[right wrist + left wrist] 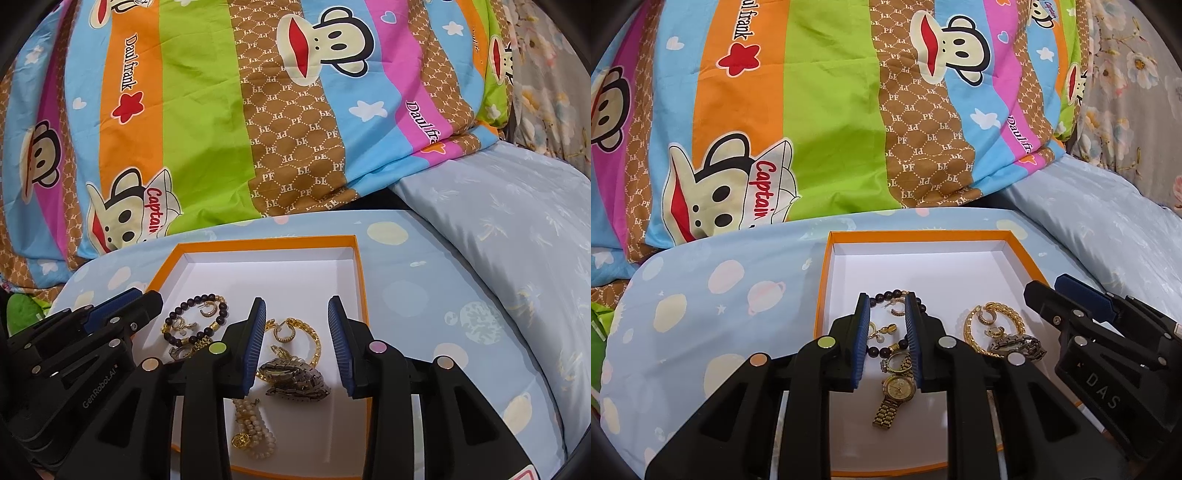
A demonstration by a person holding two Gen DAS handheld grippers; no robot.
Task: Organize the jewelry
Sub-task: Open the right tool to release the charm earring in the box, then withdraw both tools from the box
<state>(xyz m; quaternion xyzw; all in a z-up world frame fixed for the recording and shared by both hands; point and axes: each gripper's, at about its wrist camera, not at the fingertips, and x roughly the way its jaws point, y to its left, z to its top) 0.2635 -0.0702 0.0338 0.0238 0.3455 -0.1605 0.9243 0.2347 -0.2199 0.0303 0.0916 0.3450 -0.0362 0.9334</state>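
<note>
Several bracelets (pixel 195 317) and watches (pixel 895 393) lie inside orange box (pixel 822 280)

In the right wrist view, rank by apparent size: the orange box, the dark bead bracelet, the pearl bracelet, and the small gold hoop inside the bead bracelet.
1. orange box
2-3. dark bead bracelet and pearl bracelet: alike; pearls are bunched and nearer the camera, so unranked
4. small gold hoop

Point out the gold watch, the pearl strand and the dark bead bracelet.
gold watch (pixel 899 387): left wrist view, on its round dial.
pearl strand (pixel 255 424): right wrist view, on the bunched pearls.
dark bead bracelet (pixel 173 317): right wrist view, on its left-side beads.
</note>
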